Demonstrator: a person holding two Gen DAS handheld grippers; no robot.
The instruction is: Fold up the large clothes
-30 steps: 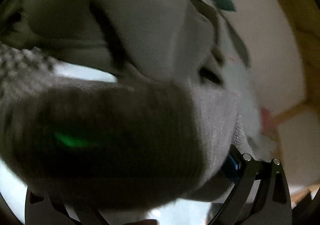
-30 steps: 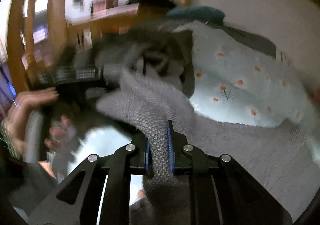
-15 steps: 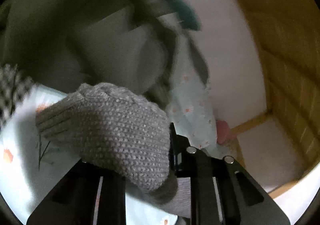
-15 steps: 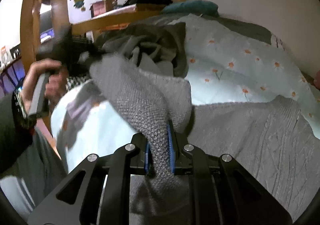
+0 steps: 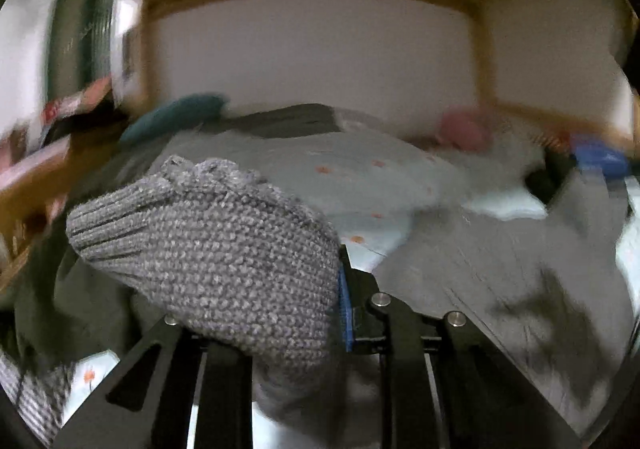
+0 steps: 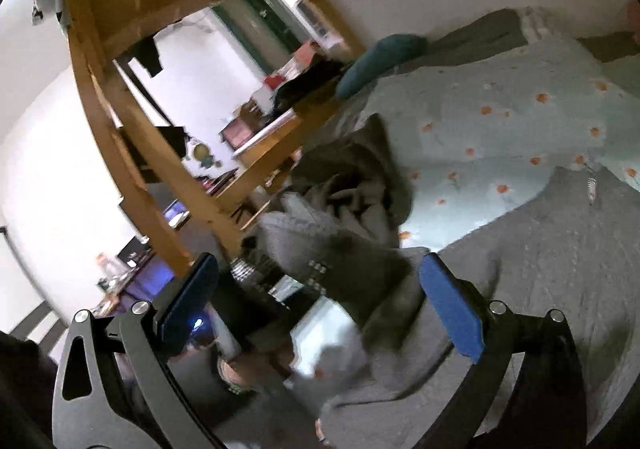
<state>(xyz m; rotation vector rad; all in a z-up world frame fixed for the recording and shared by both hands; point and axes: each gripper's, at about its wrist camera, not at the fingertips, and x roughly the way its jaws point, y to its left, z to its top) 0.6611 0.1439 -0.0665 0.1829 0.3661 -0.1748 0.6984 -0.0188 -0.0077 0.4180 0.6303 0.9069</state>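
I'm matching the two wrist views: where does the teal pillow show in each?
Left wrist: teal pillow, upper left, blurred, at the far end of the bed.
Right wrist: teal pillow, upper centre-right, beside the wooden frame.
Shared landmark: the floral bedspread.

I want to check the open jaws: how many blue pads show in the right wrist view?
2. The left pad at lower left, the right pad at lower right, wide apart, the grey sweater beyond them. None seems hidden.
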